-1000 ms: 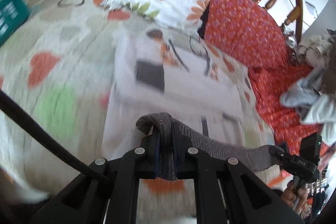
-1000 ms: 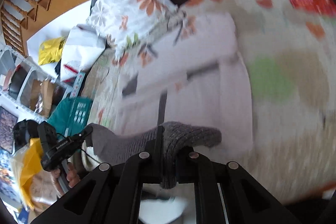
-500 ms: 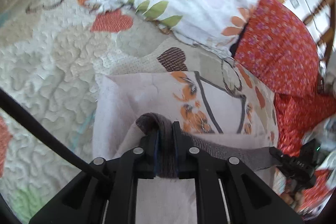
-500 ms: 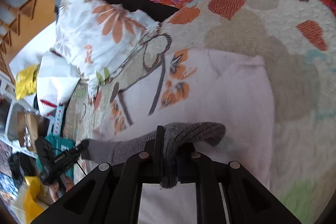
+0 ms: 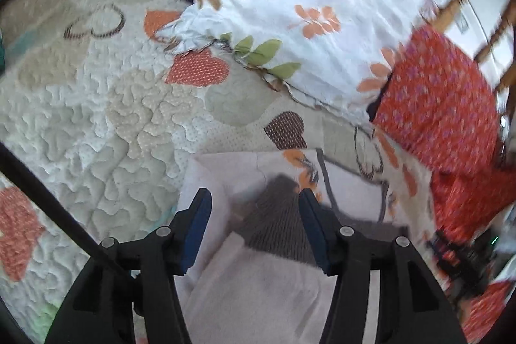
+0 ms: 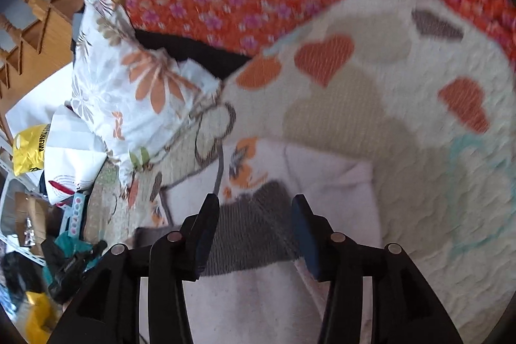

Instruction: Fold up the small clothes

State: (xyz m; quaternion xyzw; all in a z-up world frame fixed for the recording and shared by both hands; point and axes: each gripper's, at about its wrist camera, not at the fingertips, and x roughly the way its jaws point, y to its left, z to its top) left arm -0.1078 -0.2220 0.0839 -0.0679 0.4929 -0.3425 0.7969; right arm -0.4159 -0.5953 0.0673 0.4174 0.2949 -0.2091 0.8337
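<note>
A pale pink small garment [image 5: 258, 289] with a grey ribbed waistband [image 5: 274, 224] and an orange print lies folded on the quilt. It also shows in the right wrist view [image 6: 325, 179], with the grey band [image 6: 251, 231] lying flat across it. My left gripper [image 5: 254, 202] is open, its jaws spread on either side of the band's left end. My right gripper [image 6: 254, 208] is open over the band's right end. Neither holds anything.
The heart-patterned quilt [image 5: 96, 124] covers the bed. A flowered white pillow [image 5: 306, 21] and a red flowered cushion [image 5: 435, 105] lie behind the garment. A wooden bed frame [image 6: 35, 31], bags and boxes [image 6: 64, 157] stand beyond the left side.
Both grippers carried the grey waistband forward over the garment, lowered it and opened. The band now lies flat on the pink cloth.
</note>
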